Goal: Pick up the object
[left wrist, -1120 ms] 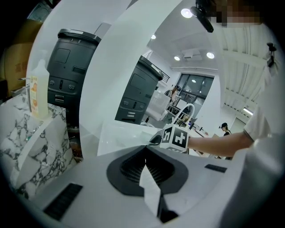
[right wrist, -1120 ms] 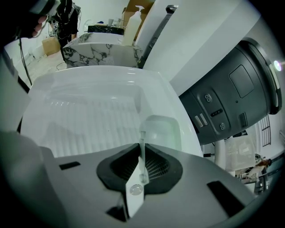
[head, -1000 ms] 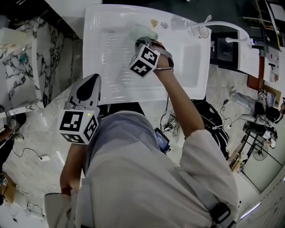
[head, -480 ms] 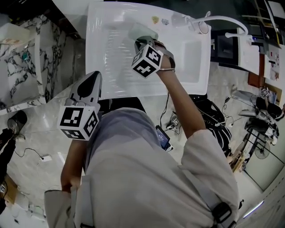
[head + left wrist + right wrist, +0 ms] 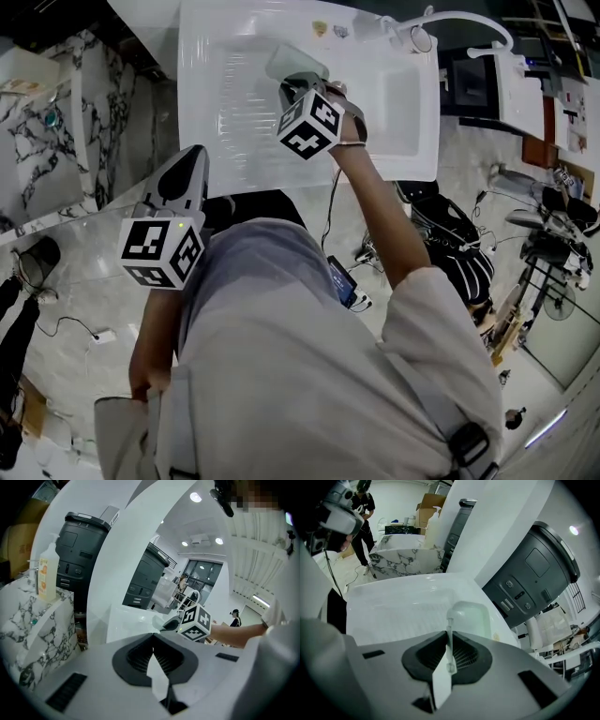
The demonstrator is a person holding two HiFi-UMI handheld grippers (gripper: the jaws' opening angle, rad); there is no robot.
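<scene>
I'm over the white sink [image 5: 412,141]; left of it a marbled block [image 5: 47,141], around it glossy pale floor [image 5: 84,281], beyond it dark copiers [image 5: 79,550] under ceiling spotlights [image 5: 195,497].

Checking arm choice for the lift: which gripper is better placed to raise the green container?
Right. The right gripper is clamped on the rim of the container, above the sink. The left gripper is shut, empty, and held at the sink's near corner, apart from the container.
</scene>
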